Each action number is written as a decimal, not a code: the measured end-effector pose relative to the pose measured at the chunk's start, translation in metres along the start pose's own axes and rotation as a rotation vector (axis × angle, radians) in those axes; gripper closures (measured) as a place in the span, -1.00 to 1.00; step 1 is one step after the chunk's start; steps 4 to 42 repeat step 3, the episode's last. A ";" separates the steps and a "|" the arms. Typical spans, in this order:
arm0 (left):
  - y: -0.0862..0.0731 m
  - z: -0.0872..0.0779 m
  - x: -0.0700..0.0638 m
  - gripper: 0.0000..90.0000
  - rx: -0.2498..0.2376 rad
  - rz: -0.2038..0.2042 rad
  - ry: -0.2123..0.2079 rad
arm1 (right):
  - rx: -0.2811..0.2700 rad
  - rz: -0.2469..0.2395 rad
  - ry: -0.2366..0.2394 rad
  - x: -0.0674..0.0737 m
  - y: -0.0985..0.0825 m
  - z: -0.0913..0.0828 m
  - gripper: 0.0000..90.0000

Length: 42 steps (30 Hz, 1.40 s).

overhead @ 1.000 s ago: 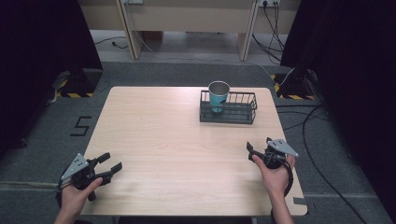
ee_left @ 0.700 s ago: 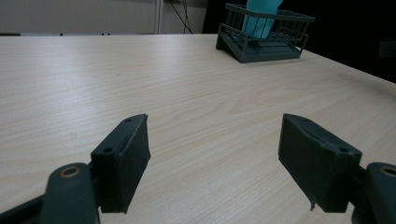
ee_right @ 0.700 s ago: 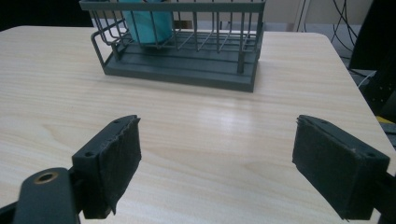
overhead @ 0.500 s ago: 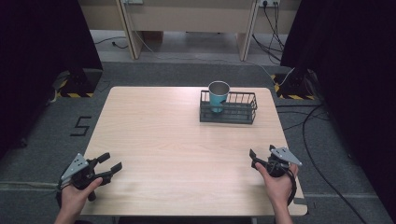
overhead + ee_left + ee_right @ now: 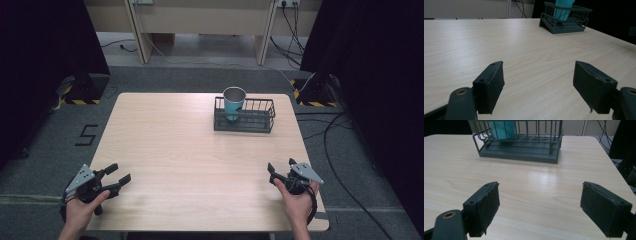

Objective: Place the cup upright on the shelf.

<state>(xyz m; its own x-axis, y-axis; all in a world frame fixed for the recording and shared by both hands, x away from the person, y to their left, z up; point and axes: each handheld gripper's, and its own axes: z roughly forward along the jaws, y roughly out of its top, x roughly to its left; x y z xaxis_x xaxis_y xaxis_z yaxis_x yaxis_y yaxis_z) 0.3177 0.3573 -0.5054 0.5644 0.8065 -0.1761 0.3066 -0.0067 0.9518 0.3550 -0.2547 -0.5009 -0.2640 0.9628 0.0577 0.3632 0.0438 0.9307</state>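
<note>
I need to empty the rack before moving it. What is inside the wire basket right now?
A teal cup with a metal rim stands upright at the left end of the wire basket. The rest of the basket looks bare. The cup's inside is too small to make out.

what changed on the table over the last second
The right tool drew back toward the person's edge of the table, away from the wire basket, open and empty. The left tool stayed open at the near left corner. The teal cup stayed standing in the basket's left end.
</note>
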 end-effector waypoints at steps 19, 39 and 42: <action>0.000 0.000 0.000 -0.46 -0.001 0.001 0.000 | -0.003 -0.008 -0.001 0.001 -0.002 0.000 -0.63; 0.000 0.000 0.000 -0.46 -0.001 0.001 0.000 | -0.003 -0.008 -0.001 0.001 -0.002 0.000 -0.63; 0.000 0.000 0.000 -0.46 -0.001 0.001 0.000 | -0.003 -0.008 -0.001 0.001 -0.002 0.000 -0.63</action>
